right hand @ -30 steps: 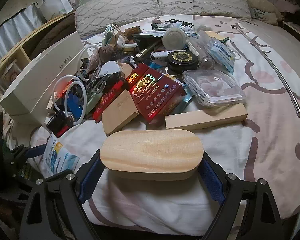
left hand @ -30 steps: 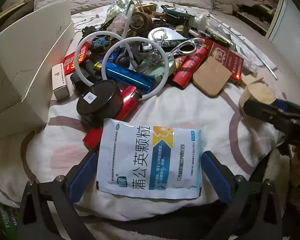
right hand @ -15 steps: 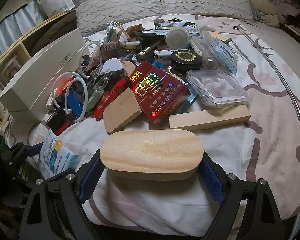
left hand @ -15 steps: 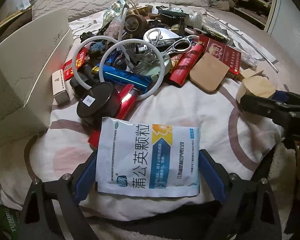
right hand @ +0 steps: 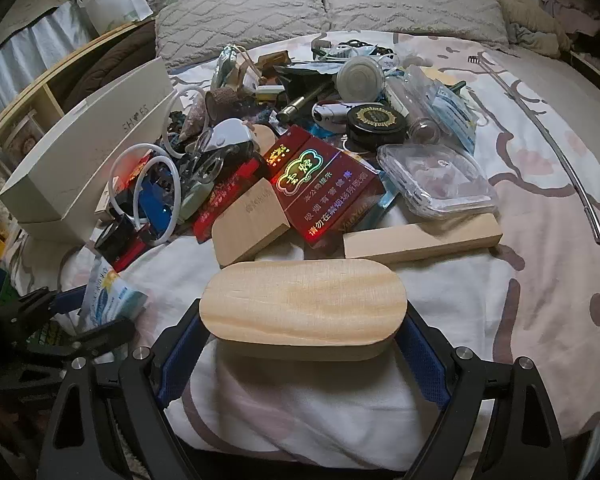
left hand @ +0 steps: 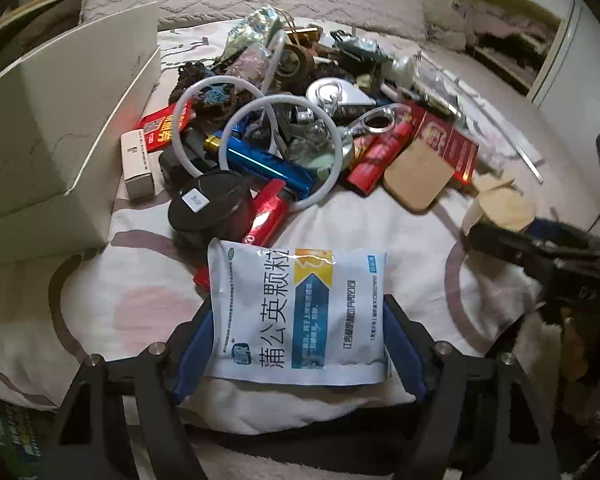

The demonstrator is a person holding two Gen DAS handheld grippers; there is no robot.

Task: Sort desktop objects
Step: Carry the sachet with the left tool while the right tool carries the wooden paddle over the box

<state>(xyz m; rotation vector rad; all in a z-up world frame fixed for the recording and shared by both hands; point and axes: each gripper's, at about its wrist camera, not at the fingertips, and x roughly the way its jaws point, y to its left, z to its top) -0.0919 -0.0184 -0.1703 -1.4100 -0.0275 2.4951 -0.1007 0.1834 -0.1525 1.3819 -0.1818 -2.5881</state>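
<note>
While the left tongs (left hand: 300, 344) are closing, a white and blue sachet (left hand: 300, 312) printed with Chinese characters lies between their blue pads (left hand: 196, 344) at the near edge of the bed (left hand: 148, 304); both pads look to be touching the sachet's side edges, though the angle makes the pressure hard to judge. The right tongs (right hand: 304, 344) are clamped on a rounded wooden block (right hand: 304, 300), one pad at each curved end, also at the near edge of the bed.

Behind the sachet, toward the middle of the bed, sits a heap: a black round jar (left hand: 208, 204), a blue tube (left hand: 268, 168), white ring tubing (left hand: 284, 152) and a red cigarette carton (right hand: 320, 184). A flat wooden tile (right hand: 248, 228) leans against the carton, and a long wooden bar (right hand: 420, 240) lies just beside it, in front of a clear plastic box (right hand: 436, 184). A pale shoe box (left hand: 60, 128) stands along the left edge of the bed. A thin metal rod (right hand: 560, 160) lies apart near the right edge.
</note>
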